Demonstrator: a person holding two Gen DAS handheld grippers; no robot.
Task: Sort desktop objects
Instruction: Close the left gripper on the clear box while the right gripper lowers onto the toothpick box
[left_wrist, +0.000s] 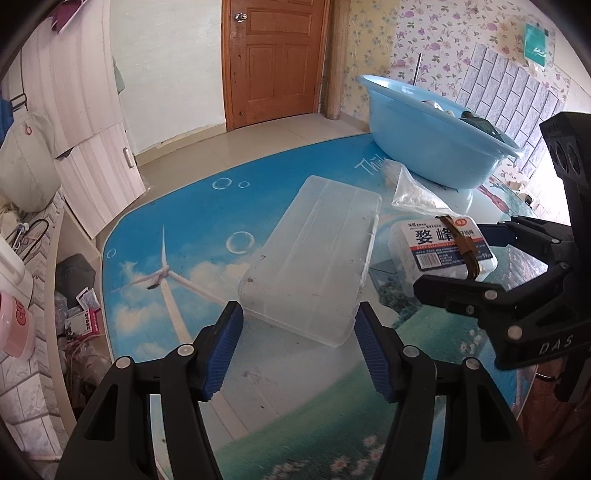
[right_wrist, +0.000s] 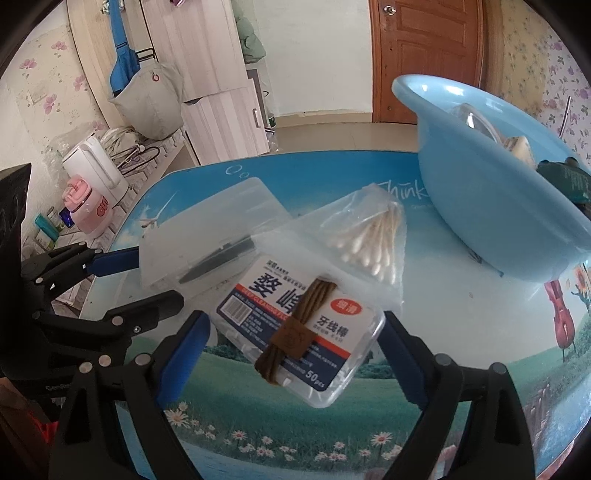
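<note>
On the counter (right_wrist: 461, 332) four things are left: one clear box (left_wrist: 314, 258), which my left claw (left_wrist: 297, 347) grips at half width, one floss-pick box (right_wrist: 299, 332) between my wide right claw (right_wrist: 295, 365), apparently untouched, one hair-tie bundle (right_wrist: 291, 332), one swab bag (right_wrist: 369, 236). One blue basin (right_wrist: 498, 206) already holds several.

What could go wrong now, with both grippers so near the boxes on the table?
1. The hair ties lie loose on the floss box; if the right gripper tilts the box, they may slide off.
2. The cotton swab bag overlaps the floss box's far edge and could be dragged along.
3. The left gripper straddles the clear case only at its near end; the case may pivot or slip.
</note>
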